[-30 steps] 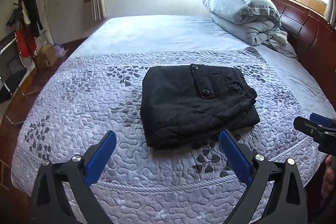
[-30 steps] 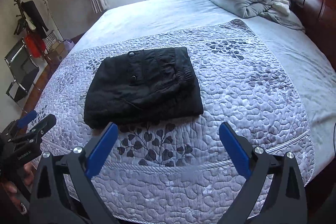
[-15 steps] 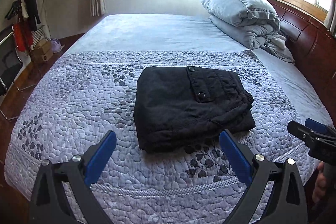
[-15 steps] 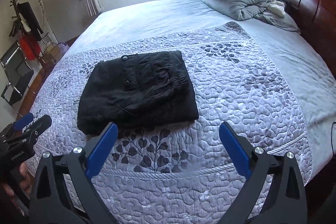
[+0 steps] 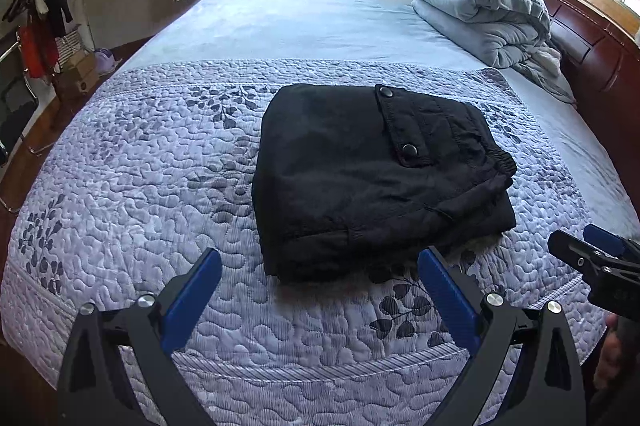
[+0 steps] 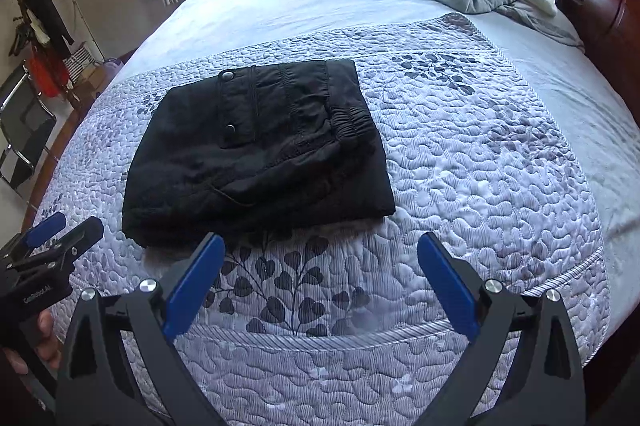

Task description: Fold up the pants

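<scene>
Black pants (image 5: 372, 178) on lavender quilt (image 5: 132, 186) (dark leaf print), blue-padded fingers (image 5: 192, 300)

A folded pair of black cargo pants (image 6: 256, 150) lies flat on the lilac quilted bedspread (image 6: 460, 162). The right gripper (image 6: 320, 278) hovers just short of it, blue-padded jaws spread wide and empty; the left gripper (image 6: 52, 238) is at the frame's left edge
</scene>
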Available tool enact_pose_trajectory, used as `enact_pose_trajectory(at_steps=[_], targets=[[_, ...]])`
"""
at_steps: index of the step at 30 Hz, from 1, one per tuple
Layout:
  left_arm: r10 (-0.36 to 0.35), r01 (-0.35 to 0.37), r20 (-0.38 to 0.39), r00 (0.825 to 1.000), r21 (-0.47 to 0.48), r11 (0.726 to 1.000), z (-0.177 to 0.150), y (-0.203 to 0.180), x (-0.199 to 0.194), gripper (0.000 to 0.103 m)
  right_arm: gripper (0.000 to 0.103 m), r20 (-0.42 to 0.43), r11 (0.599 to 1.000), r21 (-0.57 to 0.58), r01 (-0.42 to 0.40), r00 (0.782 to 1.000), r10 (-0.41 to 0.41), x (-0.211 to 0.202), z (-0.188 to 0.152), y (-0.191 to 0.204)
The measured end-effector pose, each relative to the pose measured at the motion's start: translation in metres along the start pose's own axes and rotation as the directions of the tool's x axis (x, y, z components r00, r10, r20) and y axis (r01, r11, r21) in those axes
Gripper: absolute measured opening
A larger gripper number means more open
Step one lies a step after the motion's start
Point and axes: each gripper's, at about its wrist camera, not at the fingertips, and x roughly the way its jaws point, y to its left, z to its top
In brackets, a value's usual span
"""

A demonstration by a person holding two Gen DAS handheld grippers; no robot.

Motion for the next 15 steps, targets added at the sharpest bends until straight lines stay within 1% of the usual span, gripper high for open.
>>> enact_pose_trajectory(at_steps=[5, 15], targets=[[0.015, -0.015, -0.009, 1.000, 0.010, 1.000, 0.000, 0.001, 0.008, 0.099, 0.097, -0.004, 1.000, -0.008, 0.009, 1.000, -0.009, 0.005, 0.000, 0.000], [0.018, -0.018, -0.018, 1.000, 0.017, 1.000, 0.000, 0.002, 0.013, 0.099, 0.097, -0.008, 1.000, 0.001, 0.011, 1.000, -0.011, 0.006, 0.000, -0.009]])
